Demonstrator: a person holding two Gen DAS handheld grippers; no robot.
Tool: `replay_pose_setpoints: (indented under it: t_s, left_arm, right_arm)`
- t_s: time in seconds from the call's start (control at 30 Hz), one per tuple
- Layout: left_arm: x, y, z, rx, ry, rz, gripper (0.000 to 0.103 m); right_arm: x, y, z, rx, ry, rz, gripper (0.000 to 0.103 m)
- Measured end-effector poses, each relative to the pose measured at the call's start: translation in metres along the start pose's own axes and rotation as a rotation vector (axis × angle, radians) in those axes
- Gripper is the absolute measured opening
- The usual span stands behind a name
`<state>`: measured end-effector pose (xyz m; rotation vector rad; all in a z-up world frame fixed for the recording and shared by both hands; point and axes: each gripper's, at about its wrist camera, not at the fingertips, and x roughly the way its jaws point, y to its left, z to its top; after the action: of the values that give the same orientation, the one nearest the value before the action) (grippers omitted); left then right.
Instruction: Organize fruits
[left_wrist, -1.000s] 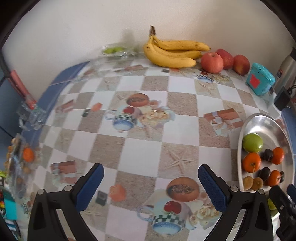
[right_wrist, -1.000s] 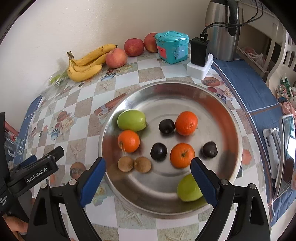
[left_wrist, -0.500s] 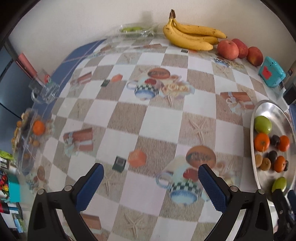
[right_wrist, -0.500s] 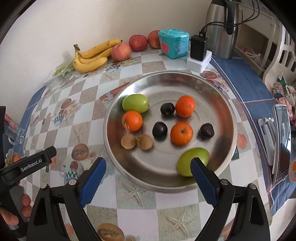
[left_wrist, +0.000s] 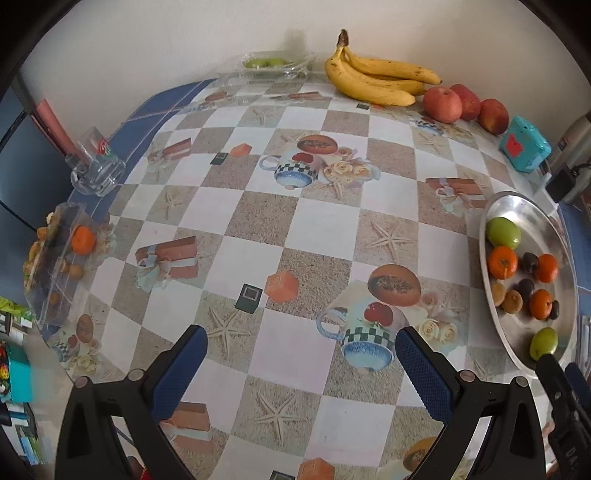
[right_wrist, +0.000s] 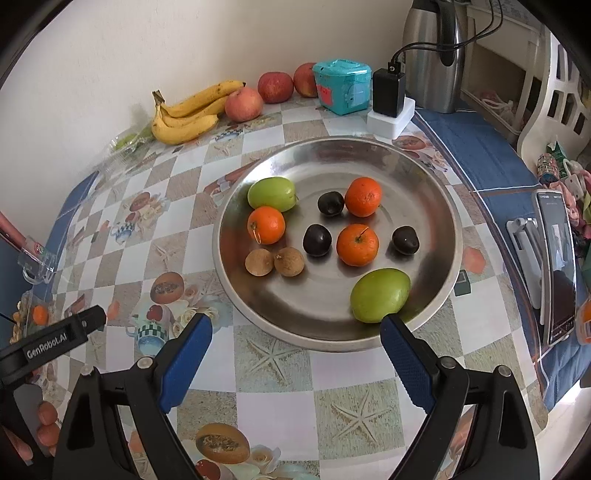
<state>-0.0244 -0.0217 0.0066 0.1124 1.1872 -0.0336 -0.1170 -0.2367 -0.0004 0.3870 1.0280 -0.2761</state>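
Your right gripper hangs above the near rim of the steel plate, fingers spread wide, nothing between them. Your left gripper hovers over bare checked desk, fingers likewise apart and empty.

Fruit on the plate, mixed: two green fruits, one at the near rim and one at the far left; three oranges; three dark plums; two small brown fruits touching each other. Kinds are interleaved, not grouped.

Elsewhere: bananas and red apples along the back wall; a clear tray at the desk's left edge holding an orange and small brown fruits.

Judgement: the scene fits either sorting out of the plate into the tray or gathering onto it; the pictures don't settle which. The nearest green fruit sits just ahead of your right fingers; round and smooth, so it would want a centred grip.
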Motion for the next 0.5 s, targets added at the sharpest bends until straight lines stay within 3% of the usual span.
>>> replay_pose_setpoints:
  t_s: [0.3,0.5]
  left_arm:
    - [-0.012,0.000,-0.011,0.029,-0.010,0.026,0.103]
    - [-0.021,0.003,-0.013,0.021,-0.029,0.005,0.103]
  right_arm:
    - [-0.014,0.003,-0.001,-0.001,-0.042,0.019,0.093]
    - [-0.013,0.003,-0.002,0.004,-0.034,0.024,0.093]
